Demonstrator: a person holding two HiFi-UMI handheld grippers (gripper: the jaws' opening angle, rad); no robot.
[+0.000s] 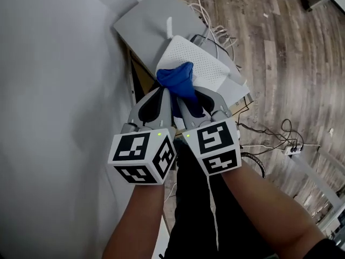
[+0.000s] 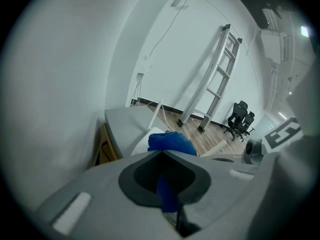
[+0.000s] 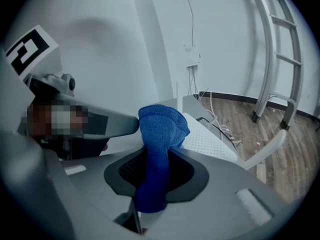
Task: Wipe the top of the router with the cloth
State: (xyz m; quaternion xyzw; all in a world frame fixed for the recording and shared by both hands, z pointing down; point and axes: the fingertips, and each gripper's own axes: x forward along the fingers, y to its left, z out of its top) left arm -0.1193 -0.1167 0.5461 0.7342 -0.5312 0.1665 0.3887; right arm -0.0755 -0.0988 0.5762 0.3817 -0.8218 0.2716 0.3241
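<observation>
Soft, even indoor light fills the head view, and the pale wall (image 1: 54, 63) carries only faint shading. Both gripper views bend strongly toward dark, vignetted corners, and their nearest foreground is blurred.

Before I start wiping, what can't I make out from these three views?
- Contact: in the head view the bunched cloth, left gripper and right gripper cover the spot where the cloth would meet the router. I cannot tell whether it is touching or hovering.
- Router's near corner: under the cloth in the head view, and behind each gripper's own body in the gripper views.
- Dust on the router top: too fine to see in any view.
</observation>
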